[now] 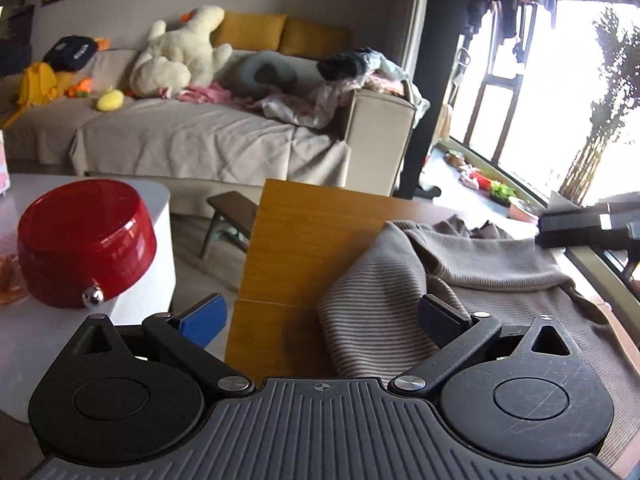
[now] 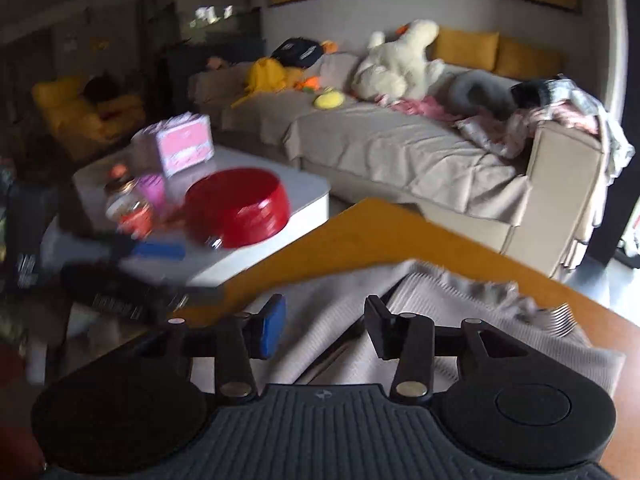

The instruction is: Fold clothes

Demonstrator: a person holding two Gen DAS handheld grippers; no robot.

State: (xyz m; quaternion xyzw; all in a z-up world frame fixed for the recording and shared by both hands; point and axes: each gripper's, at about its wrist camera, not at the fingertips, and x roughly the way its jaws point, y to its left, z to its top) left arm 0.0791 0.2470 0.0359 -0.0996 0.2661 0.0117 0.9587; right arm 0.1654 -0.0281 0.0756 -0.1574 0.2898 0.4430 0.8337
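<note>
A beige ribbed sweater (image 1: 472,272) lies rumpled on the wooden table (image 1: 296,240), one fold turned over toward the table's left edge. My left gripper (image 1: 320,318) hangs open over that folded edge, its blue pad past the table's side and its black pad above the cloth, neither pressing on it. In the right wrist view the same sweater (image 2: 420,320) spreads under my right gripper (image 2: 326,328), which stands open with cloth below the gap and nothing pinched. The left gripper appears blurred at the left of that view, blue pad (image 2: 160,250) showing.
A white coffee table (image 1: 152,208) with a red bowl (image 1: 84,240), jars and a pink box (image 2: 186,148) stands left of the wooden table. Behind are a beige sofa (image 1: 224,140) with plush toys and piled clothes, a small wooden stool (image 1: 228,216), and a bright window on the right.
</note>
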